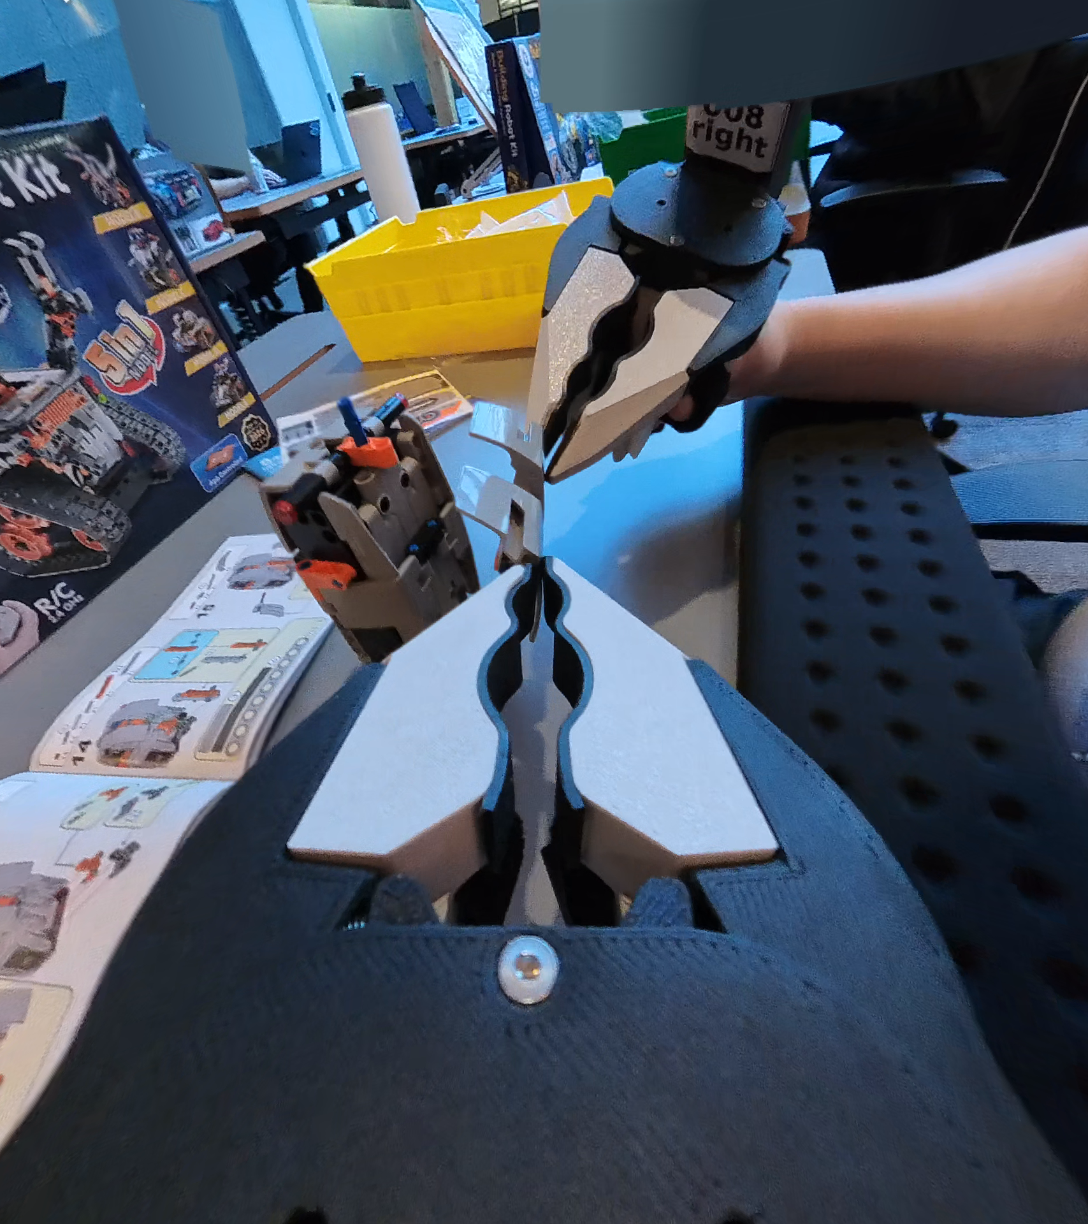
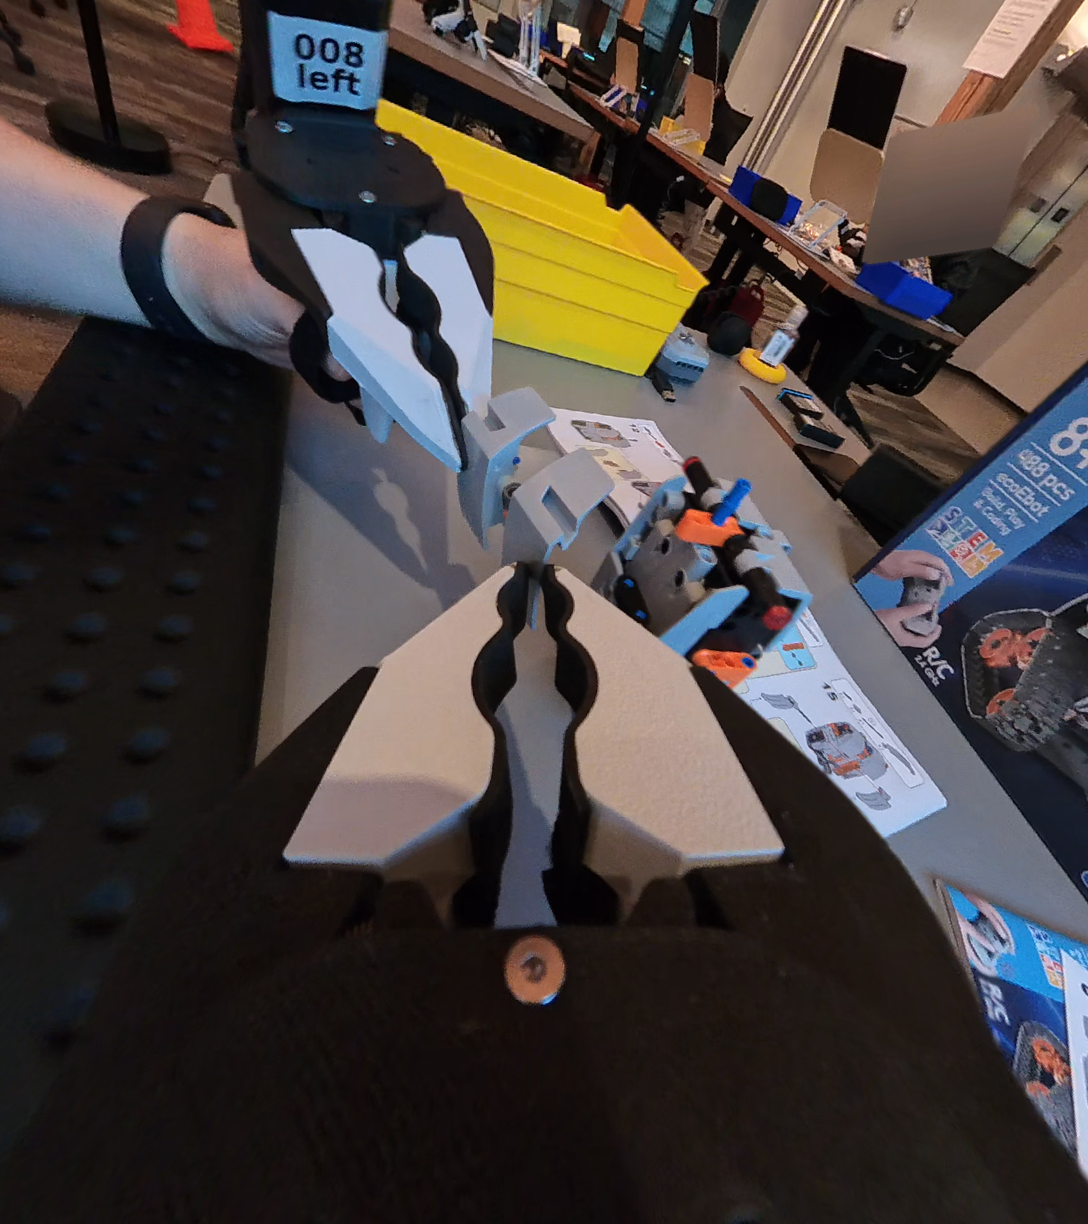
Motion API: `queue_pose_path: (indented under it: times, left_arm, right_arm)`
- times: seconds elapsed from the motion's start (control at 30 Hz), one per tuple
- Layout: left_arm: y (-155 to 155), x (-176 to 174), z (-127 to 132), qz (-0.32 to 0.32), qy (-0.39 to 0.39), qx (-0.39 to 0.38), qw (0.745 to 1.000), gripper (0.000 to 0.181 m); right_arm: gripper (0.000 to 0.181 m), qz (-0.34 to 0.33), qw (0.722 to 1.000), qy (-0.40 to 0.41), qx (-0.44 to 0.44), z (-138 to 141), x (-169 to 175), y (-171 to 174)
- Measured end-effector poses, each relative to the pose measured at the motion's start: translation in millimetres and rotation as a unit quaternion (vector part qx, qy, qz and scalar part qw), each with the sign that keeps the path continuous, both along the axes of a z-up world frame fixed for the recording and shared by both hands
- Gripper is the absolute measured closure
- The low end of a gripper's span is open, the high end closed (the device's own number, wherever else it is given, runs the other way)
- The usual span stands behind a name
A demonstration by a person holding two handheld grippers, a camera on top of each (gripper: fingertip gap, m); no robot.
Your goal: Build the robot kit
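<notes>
Both grippers pinched on grey curved panel pieces, held above the table just in front of the brick model.

Left gripper [image 1: 536,569] — jaws nearly closed, tips clamped on the thin edge of a grey panel [image 1: 514,523]; in the right wrist view the same gripper [image 2: 461,457] grips the farther grey piece [image 2: 495,450]. Right gripper [image 2: 533,575] — jaws likewise almost together, nipping the edge of the nearer grey panel [image 2: 554,510]. The two panels sit just beside each other; whether they are joined I cannot tell. Partly built grey, orange and black brick model [image 1: 369,523] lies on the grey table [image 1: 634,523], beside the open instruction booklet [image 1: 190,669]. Yellow bin [image 1: 435,291] behind; kit box [image 1: 64,344] propped at the table edge.
</notes>
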State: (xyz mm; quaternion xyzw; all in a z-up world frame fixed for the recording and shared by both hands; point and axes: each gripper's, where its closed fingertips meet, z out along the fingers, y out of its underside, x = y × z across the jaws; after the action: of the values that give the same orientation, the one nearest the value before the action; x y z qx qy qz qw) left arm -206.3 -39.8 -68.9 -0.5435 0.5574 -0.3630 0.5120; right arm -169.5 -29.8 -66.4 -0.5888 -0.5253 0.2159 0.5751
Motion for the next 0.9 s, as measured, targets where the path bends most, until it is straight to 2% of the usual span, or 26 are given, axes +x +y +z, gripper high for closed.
queue_pose_path:
  times: [0.17, 0.5, 0.9]
  left_arm:
    - [-4, -16, -3, -0.029, -0.026, -0.059, 0.998, 0.181]
    - [5, -19, -3, -0.038, -0.047, -0.148, 0.987, 0.181]
    - [14, -23, -13, -0.046, -0.037, -0.213, 0.975, 0.181]
  right_arm:
    - [0.18, 0.03, 0.999, 0.024, -0.01, 0, -16, -9]
    - [0.18, 0.043, 0.998, 0.041, 0.006, 7, -22, -8]
    - [0.179, 0.052, 0.997, 0.044, -0.044, -3, -25, 2]
